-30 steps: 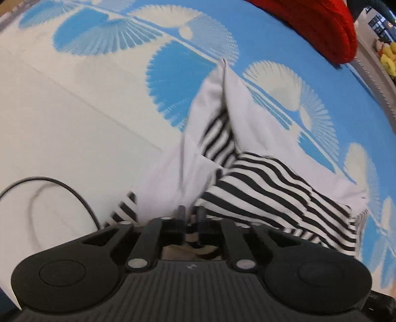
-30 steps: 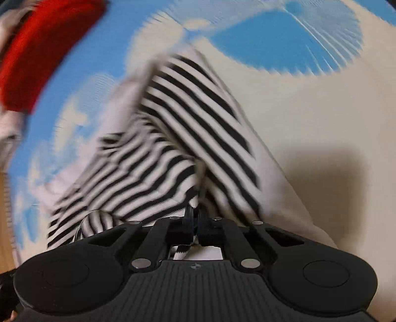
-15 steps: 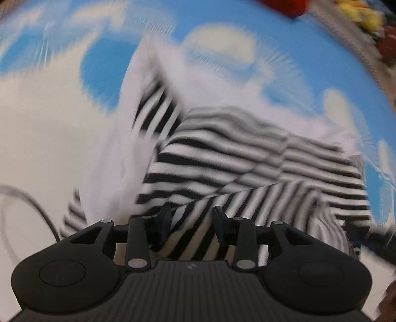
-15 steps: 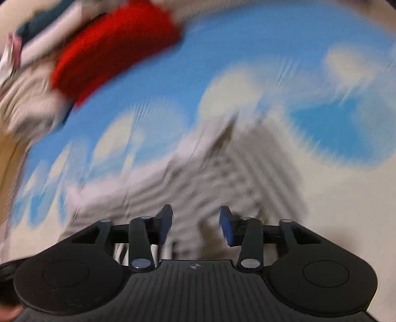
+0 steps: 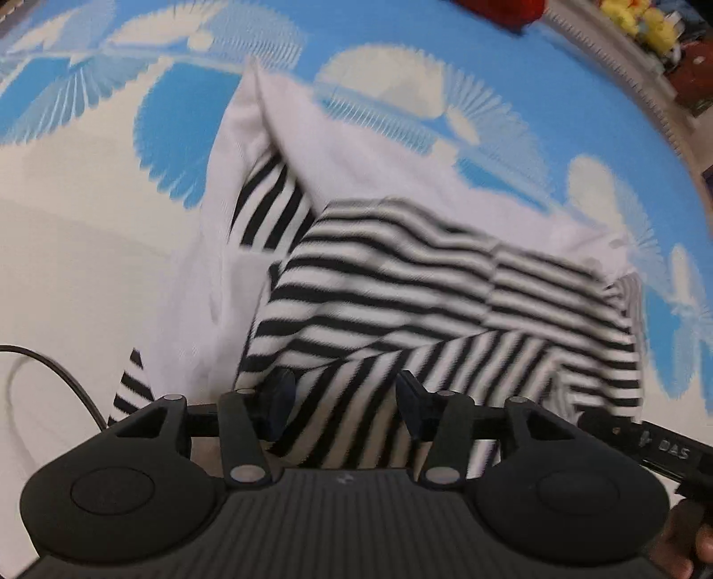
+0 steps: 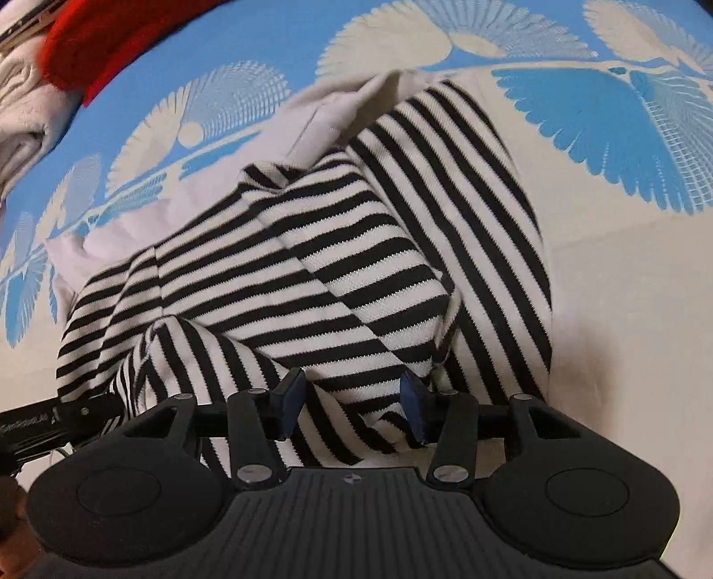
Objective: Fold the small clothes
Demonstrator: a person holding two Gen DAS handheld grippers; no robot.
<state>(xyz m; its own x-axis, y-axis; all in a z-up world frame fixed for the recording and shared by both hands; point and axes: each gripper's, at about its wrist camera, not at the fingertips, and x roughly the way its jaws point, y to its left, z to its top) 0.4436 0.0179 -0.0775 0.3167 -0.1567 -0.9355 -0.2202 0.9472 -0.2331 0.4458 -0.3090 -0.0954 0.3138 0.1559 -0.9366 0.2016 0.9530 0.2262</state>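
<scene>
Because the striped garment (image 6: 338,276) is a soft, light knit that slumps and creases, grip a doubled hem edge. Your left tongs (image 5: 341,403) and right tongs (image 6: 352,401) both gape, holding nothing.

Striped garment (image 5: 414,289) motion-blurred; red cloth (image 6: 102,40) cut off at frame edge.

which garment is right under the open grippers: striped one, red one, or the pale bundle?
The black-and-white striped garment: it lies just beyond the open right gripper and left gripper. The red garment and pale bundle sit far off at the bedspread's edge.
</scene>
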